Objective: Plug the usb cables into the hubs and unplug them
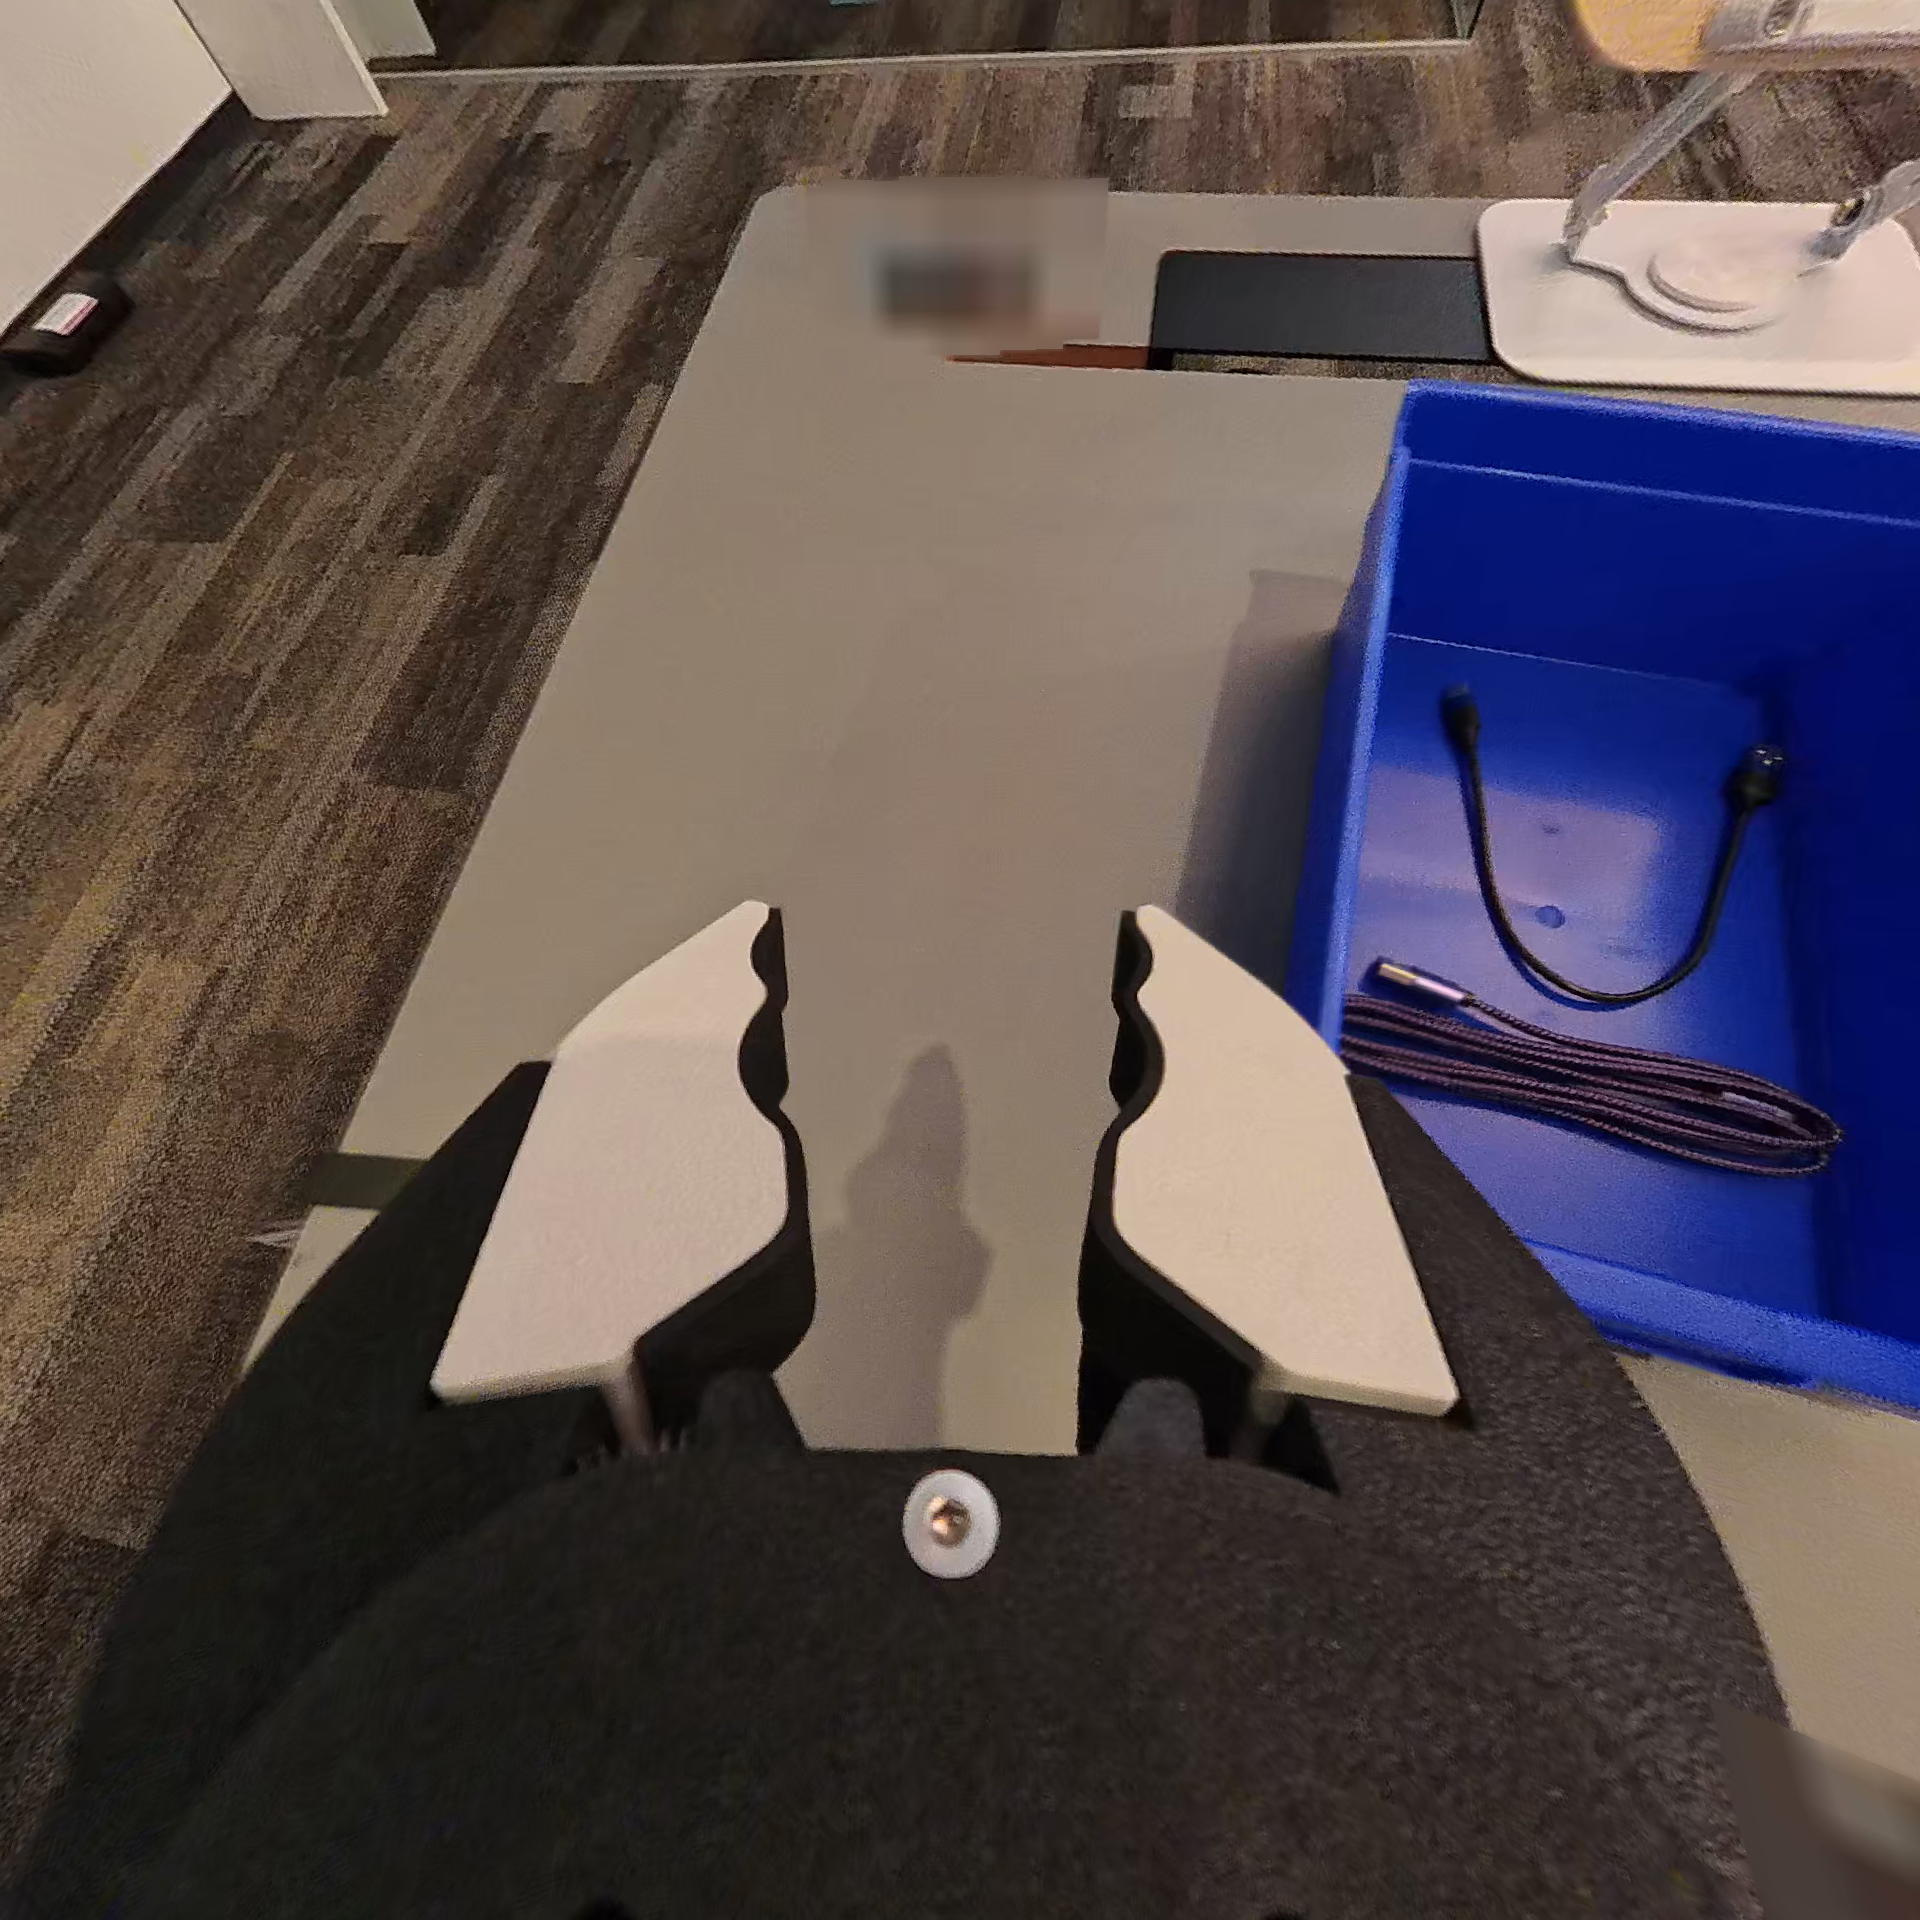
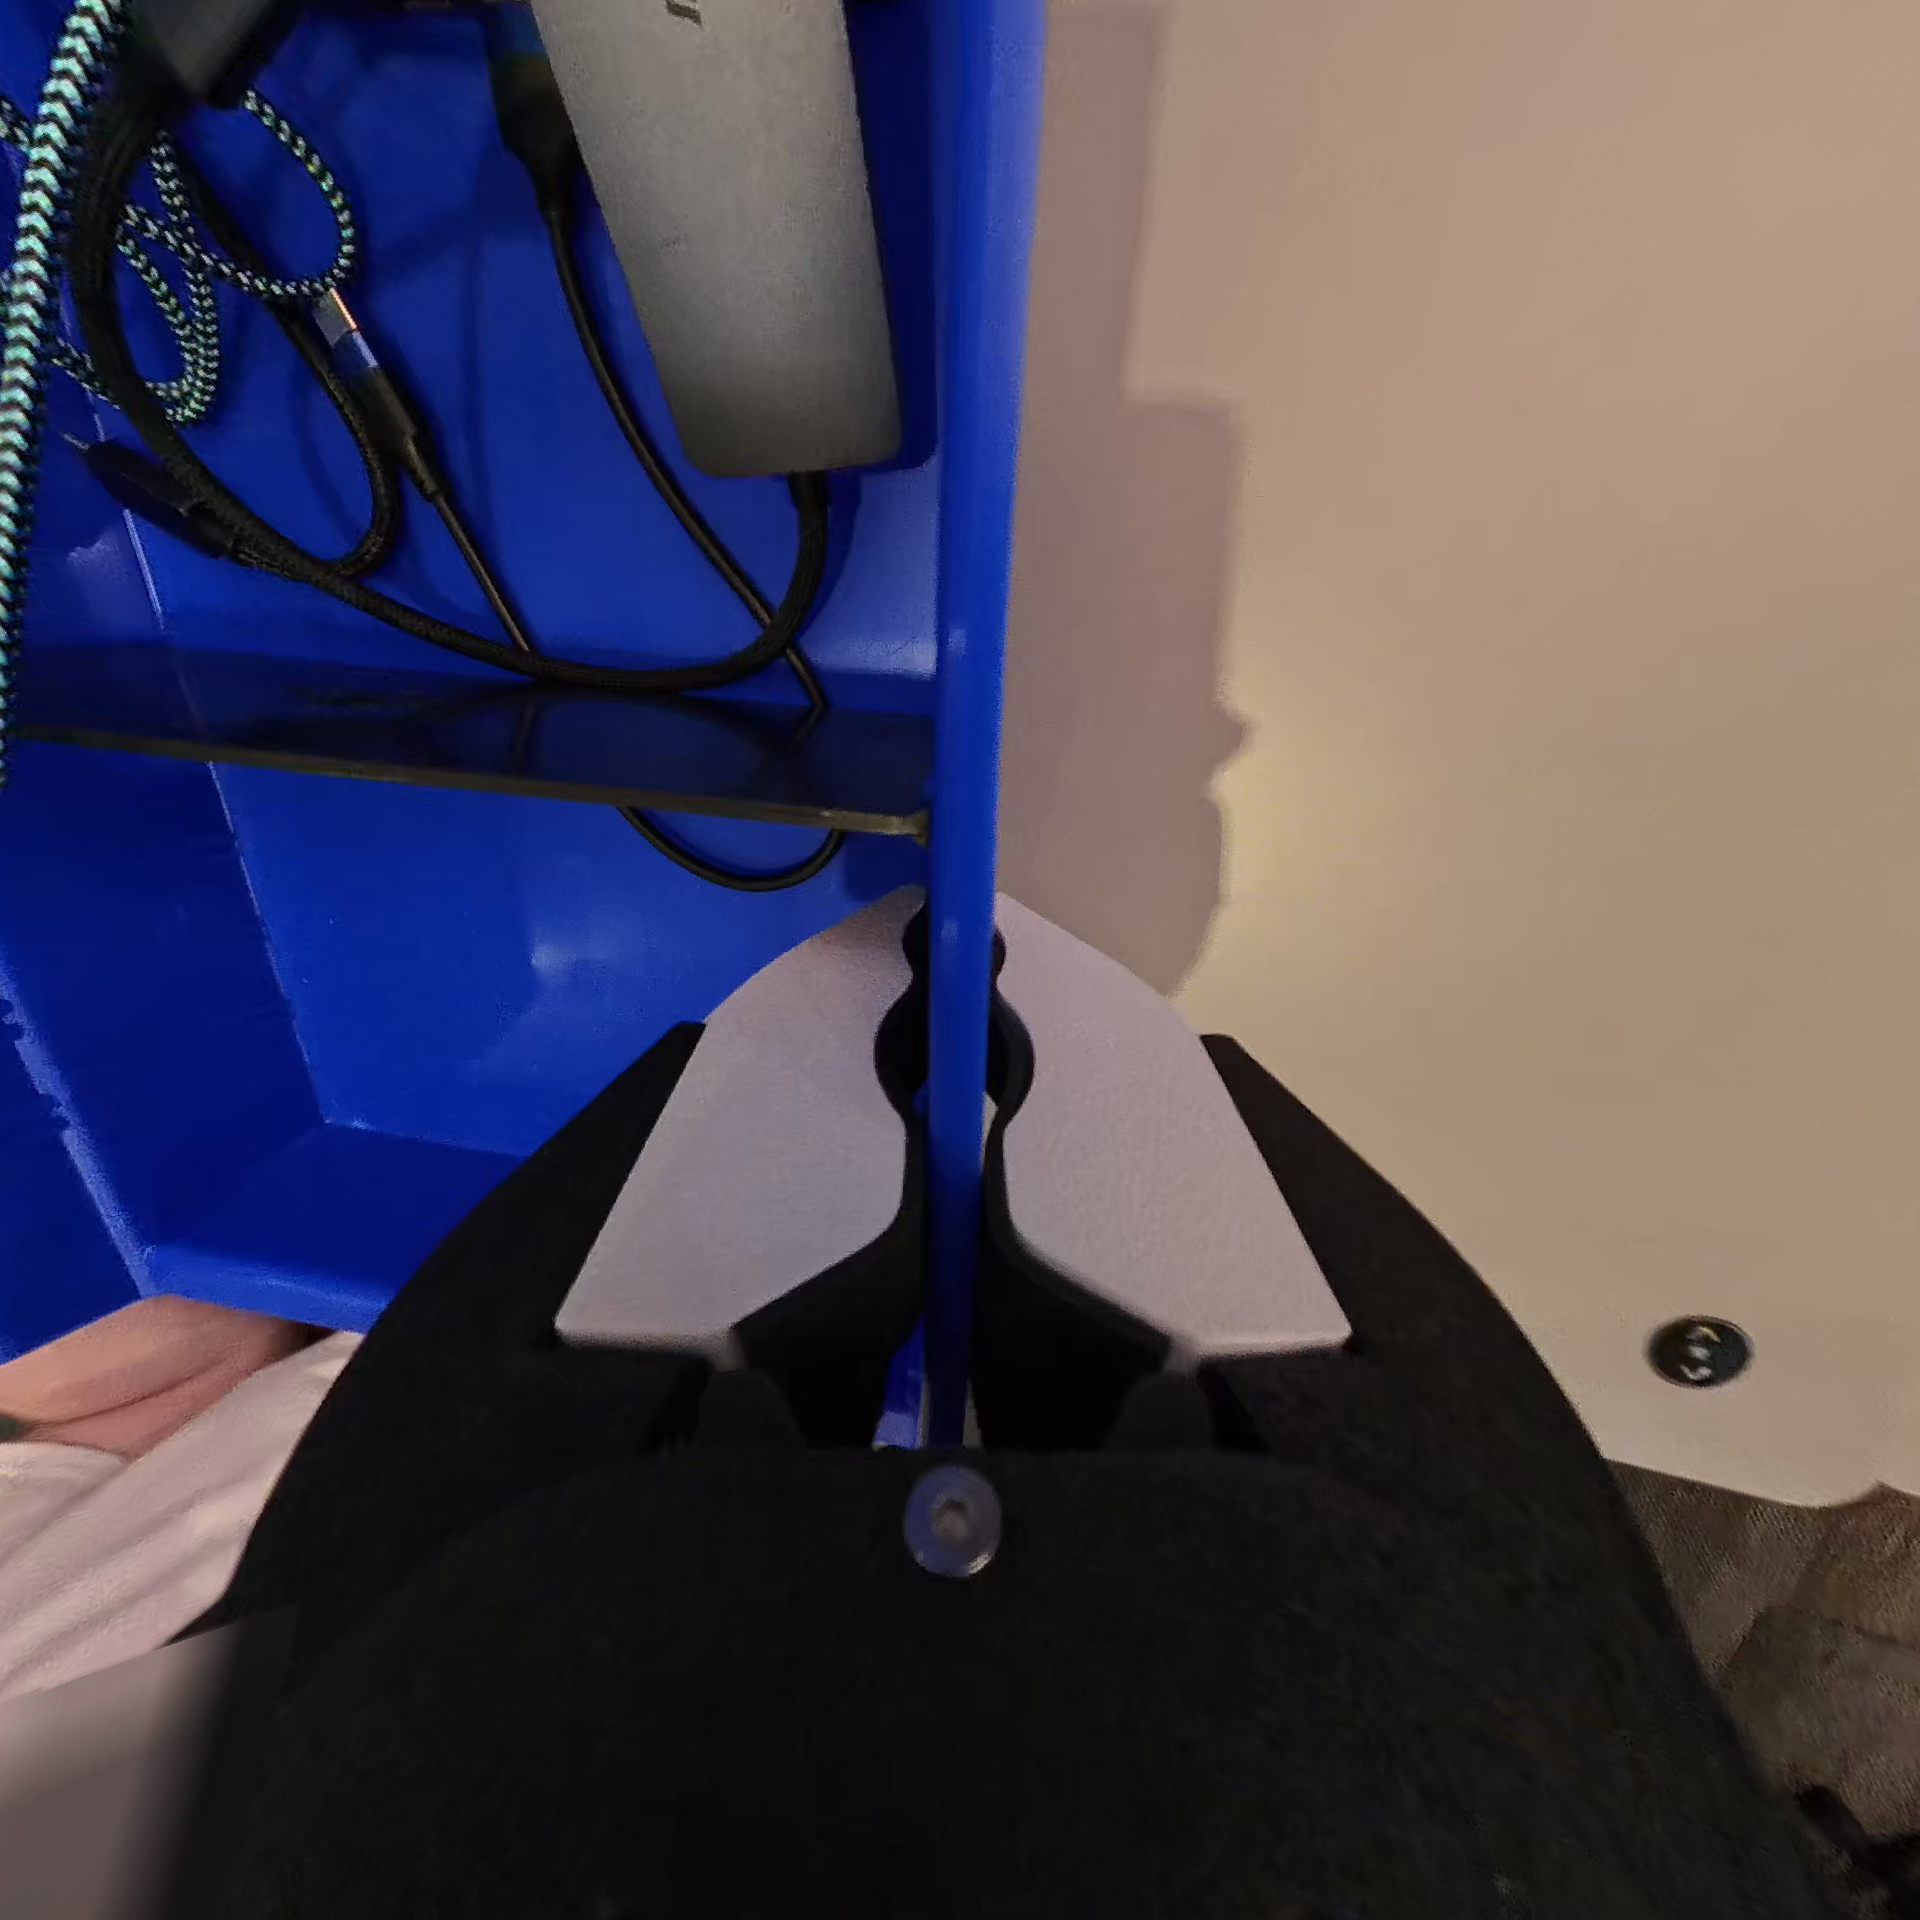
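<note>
The left gripper (image 1: pixel 948 925) hangs above the grey table (image 1: pixel 914 623) with its jaws spread wide and nothing between them; their shadow falls on the bare top below. To its right sits a blue bin (image 1: pixel 1351 831), and in the compartment seen from this side lie a short black cable (image 1: pixel 1600 977), bent in a U, and a coiled purple cable (image 1: pixel 1621 1091) with a metal plug at its end. Beyond the bin, at the table's far edge, are a dark pad (image 1: pixel 1320 307) and a white stand base (image 1: pixel 1704 301). The right gripper (image 2: pixel 954 935) is clamped on the bin's thin side wall (image 2: pixel 961 623), one finger inside the bin and one outside. Past a dark divider (image 2: pixel 468 769), the far compartment holds a grey hub (image 2: pixel 748 239) lying against that wall, with black cables (image 2: pixel 665 665) looping beside it and a teal braided cable (image 2: pixel 31 343) at the left edge. A black cable runs from the hub's near end.
</note>
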`<action>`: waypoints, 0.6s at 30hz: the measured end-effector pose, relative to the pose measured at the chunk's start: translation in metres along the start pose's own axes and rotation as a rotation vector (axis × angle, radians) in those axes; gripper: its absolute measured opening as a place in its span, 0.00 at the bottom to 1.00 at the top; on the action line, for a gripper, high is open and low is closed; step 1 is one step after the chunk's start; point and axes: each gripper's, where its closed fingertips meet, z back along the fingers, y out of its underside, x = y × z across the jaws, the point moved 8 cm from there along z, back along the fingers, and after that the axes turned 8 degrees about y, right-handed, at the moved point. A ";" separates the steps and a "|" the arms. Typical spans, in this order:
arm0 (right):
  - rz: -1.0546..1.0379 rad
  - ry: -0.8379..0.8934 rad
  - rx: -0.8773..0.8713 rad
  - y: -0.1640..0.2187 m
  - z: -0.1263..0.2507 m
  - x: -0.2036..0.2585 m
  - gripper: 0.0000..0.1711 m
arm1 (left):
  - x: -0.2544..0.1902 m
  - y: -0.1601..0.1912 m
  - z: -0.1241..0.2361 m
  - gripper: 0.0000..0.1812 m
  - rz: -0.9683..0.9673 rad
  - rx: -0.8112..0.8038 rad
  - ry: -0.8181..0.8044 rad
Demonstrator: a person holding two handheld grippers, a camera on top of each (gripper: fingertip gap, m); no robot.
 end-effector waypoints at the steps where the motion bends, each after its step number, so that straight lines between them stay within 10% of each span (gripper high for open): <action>1: 0.015 -0.007 -0.011 -0.007 0.008 0.021 0.02 | 0.006 0.003 0.002 0.33 0.006 -0.002 -0.003; 18: 0.424 -0.306 0.013 -0.087 -0.021 0.428 0.02 | 0.110 0.053 0.082 0.32 0.159 -0.052 -0.167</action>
